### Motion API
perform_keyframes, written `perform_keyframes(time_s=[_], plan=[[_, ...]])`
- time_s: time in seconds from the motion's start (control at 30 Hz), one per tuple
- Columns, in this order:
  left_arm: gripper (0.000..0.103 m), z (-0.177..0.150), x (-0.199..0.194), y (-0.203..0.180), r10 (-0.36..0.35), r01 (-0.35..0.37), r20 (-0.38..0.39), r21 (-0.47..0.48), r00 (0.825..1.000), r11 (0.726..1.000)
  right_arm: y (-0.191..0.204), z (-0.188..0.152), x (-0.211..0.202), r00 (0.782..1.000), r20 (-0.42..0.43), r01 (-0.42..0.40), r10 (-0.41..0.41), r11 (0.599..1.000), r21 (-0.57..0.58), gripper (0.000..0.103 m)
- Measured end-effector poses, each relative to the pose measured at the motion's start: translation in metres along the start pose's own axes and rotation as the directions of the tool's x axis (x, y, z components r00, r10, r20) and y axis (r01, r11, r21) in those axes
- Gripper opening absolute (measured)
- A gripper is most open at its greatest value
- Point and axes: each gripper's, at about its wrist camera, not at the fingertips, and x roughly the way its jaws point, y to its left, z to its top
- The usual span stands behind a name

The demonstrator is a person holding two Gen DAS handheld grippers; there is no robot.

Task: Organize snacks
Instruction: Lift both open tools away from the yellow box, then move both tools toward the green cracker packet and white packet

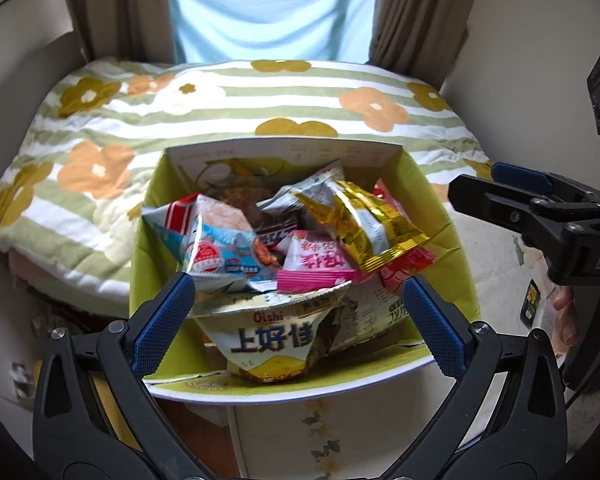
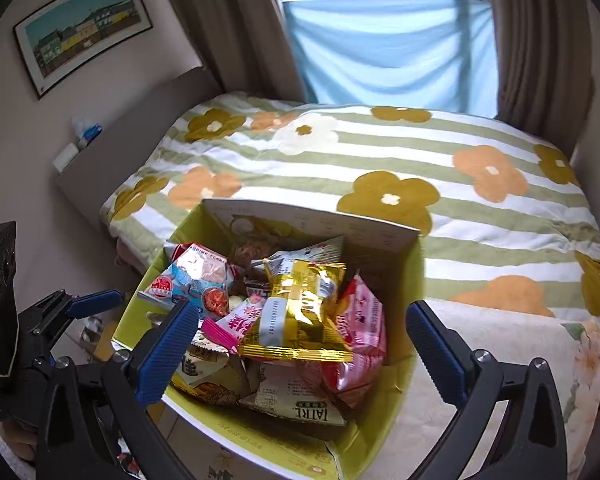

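Observation:
A green cardboard box stands open at the near edge of the bed and holds several snack packets. On top lie a gold packet, a pink packet and a blue-and-white packet; an Oishi bag leans at the front. My left gripper is open and empty over the box's near side. My right gripper is open and empty above the box, with the gold packet between its fingers' line. The right gripper also shows in the left wrist view.
The box rests on a bed with a green-striped flowered quilt. Behind it are brown curtains and a blue cloth over the window. A framed picture hangs on the left wall. A floral cloth lies right of the box.

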Motion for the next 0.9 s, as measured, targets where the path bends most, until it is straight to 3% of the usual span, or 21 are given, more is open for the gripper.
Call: perform_keyframes(time_s=[0.23, 0.43, 0.63, 0.77, 0.9], plan=[[0.103, 0.011, -0.006, -0.048, -0.095, 0.092, 0.022, 0.113, 0.995, 0.989, -0.033, -0.018, -0.056, 0.987, 0.047, 0.147, -0.153, 0.984, 0.103, 0.103], [0.103, 0.012, -0.001, -0.106, -0.190, 0.185, 0.004, 0.199, 0.982, 0.962, -0.082, -0.053, -0.109, 0.958, 0.052, 0.260, -0.282, 0.930, 0.259, 0.103], [0.103, 0.002, 0.013, -0.174, -0.268, 0.273, -0.056, 0.272, 0.962, 0.923, -0.137, -0.110, -0.154, 0.899, 0.018, 0.388, -0.438, 0.816, 0.428, 0.103], [0.103, -0.007, 0.028, -0.223, -0.304, 0.320, -0.102, 0.334, 0.947, 0.887, -0.171, -0.155, -0.173, 0.873, -0.036, 0.428, -0.486, 0.731, 0.531, 0.103], [0.103, -0.019, 0.045, -0.272, -0.351, 0.389, -0.168, 0.369, 0.921, 0.844, -0.199, -0.196, -0.181, 0.854, -0.103, 0.462, -0.510, 0.652, 0.601, 0.103]])
